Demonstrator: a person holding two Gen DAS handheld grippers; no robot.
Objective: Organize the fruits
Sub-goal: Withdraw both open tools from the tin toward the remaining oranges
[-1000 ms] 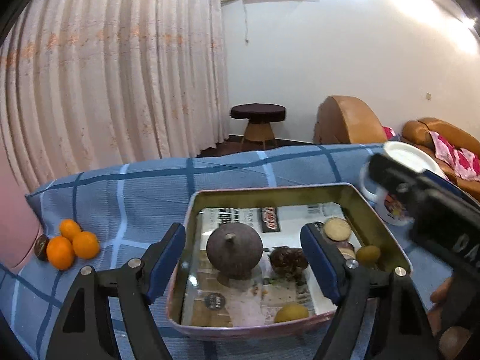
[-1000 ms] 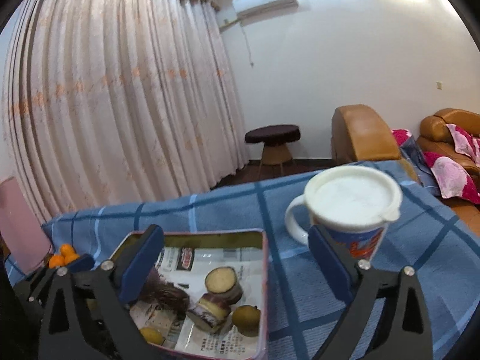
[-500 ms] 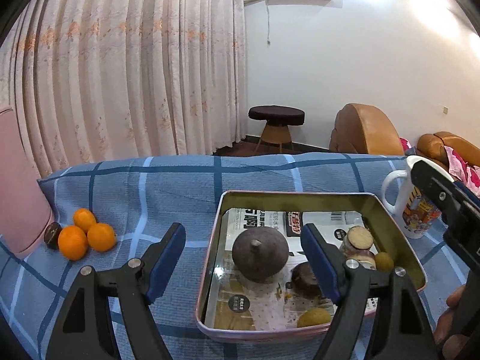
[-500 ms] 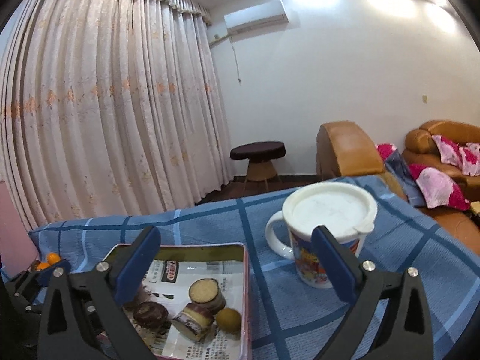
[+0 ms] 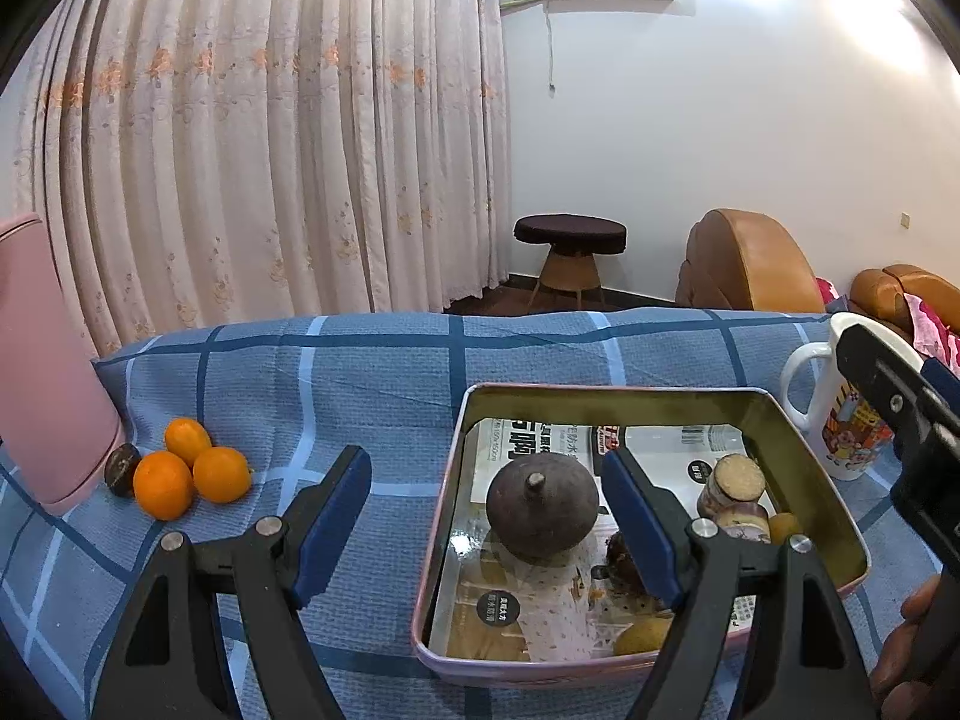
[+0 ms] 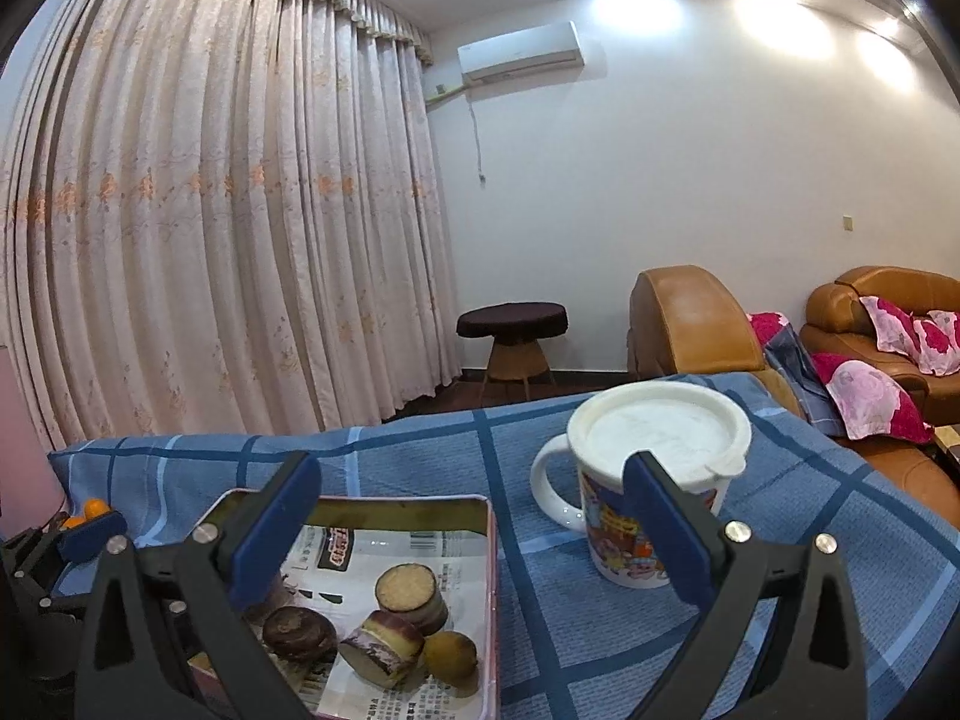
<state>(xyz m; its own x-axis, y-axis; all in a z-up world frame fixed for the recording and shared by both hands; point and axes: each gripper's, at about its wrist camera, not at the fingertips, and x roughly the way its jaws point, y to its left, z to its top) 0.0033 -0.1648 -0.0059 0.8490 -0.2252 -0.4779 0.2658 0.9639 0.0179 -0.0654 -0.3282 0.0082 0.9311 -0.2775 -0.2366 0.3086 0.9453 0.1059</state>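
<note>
A metal tin (image 5: 606, 391) lined with printed paper sits on the blue checked cloth. In it lie a big dark round fruit (image 5: 543, 513), cut purple-skinned pieces (image 5: 735, 480) and small yellowish fruits (image 5: 639, 636). Three oranges (image 5: 192, 474) and a small dark fruit (image 5: 122, 469) rest on the cloth to the left. My left gripper (image 5: 486, 510) hangs open above the tin's near left corner, holding nothing. My right gripper (image 6: 474, 516) is open and bare between the tin (image 6: 384, 507) and the mug (image 6: 654, 480). The right view shows a cut piece (image 6: 411, 591) and a yellow-brown fruit (image 6: 451, 651).
A pink object (image 5: 42, 372) stands at the far left beside the oranges. The lidded white mug (image 5: 840, 420) stands right of the tin. Behind the table are curtains, a small stool (image 5: 570, 240) and brown armchairs (image 6: 690, 318).
The left view has swung left, so the tin sits further right and the oranges nearer. The right view has tilted up. Both grippers stay open and nothing was taken.
</note>
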